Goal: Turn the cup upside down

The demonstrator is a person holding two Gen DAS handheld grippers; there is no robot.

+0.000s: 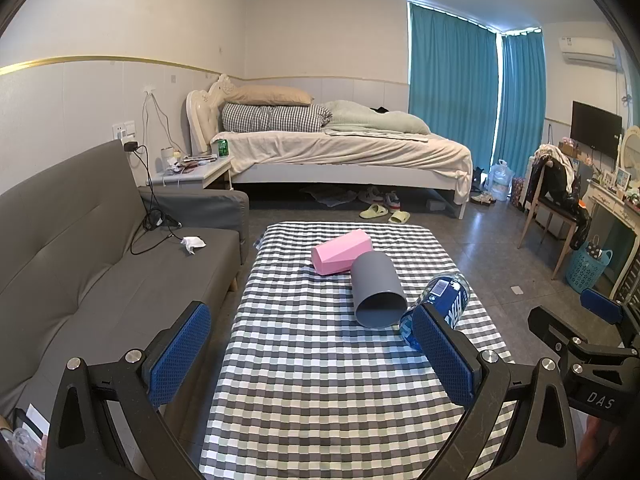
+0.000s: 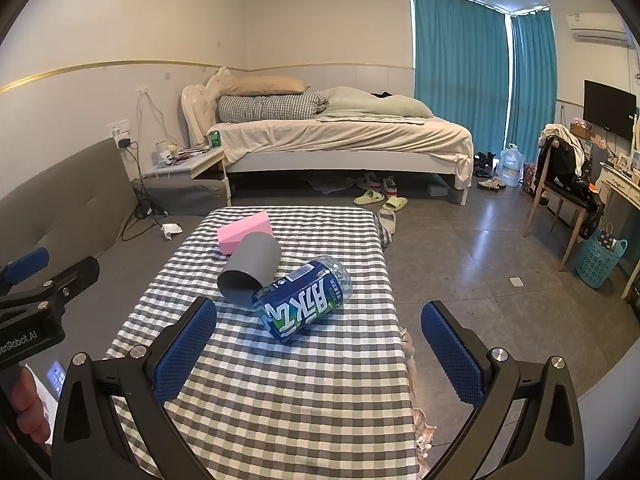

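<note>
A grey cup (image 1: 376, 290) lies on its side on the checkered table (image 1: 320, 380), its open mouth toward me; it also shows in the right wrist view (image 2: 250, 268). A pink faceted cup (image 1: 340, 251) lies on its side behind it, touching it (image 2: 242, 233). A blue-labelled clear bottle (image 1: 440, 308) lies beside the grey cup's mouth (image 2: 306, 298). My left gripper (image 1: 312, 356) is open and empty, short of the grey cup. My right gripper (image 2: 318, 348) is open and empty, just short of the bottle.
A grey sofa (image 1: 80, 248) runs along the table's left side. A bed (image 1: 340, 148) stands behind the table, slippers (image 1: 384, 212) on the floor before it. A chair (image 1: 556, 200) and a blue basket (image 1: 588, 268) stand at the right.
</note>
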